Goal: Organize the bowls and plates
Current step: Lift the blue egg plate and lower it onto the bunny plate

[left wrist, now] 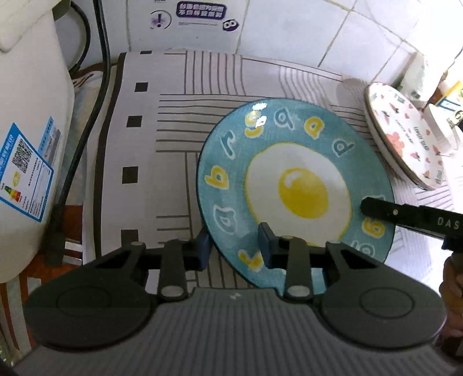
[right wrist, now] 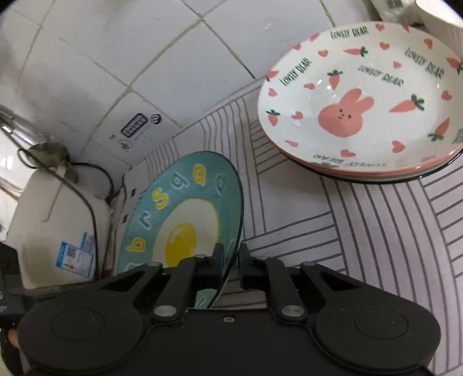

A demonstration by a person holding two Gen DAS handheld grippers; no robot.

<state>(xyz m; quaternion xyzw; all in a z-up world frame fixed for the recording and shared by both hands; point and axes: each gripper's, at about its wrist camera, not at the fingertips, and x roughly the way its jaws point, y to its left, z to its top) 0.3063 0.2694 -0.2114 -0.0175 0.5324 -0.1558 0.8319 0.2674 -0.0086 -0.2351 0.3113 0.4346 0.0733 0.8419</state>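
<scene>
A teal plate [left wrist: 295, 185] with a fried-egg picture and letters is held tilted above the striped mat [left wrist: 173, 121]. My left gripper [left wrist: 234, 248] straddles its near rim with a wide gap between the fingers, so it is open. My right gripper [right wrist: 231, 266] is shut on the teal plate's [right wrist: 179, 219] edge; its finger [left wrist: 405, 215] shows at the plate's right in the left wrist view. A white plate with pink rabbit and carrots [right wrist: 361, 107] tops a stack of plates to the right, also in the left wrist view [left wrist: 405, 138].
A white appliance [left wrist: 26, 138] with a blue label and black cables [left wrist: 84, 121] stands at the left. A tiled wall [right wrist: 144, 57] runs behind. A cardboard box [left wrist: 185, 23] stands at the mat's back. Packages [left wrist: 445, 95] sit beyond the plate stack.
</scene>
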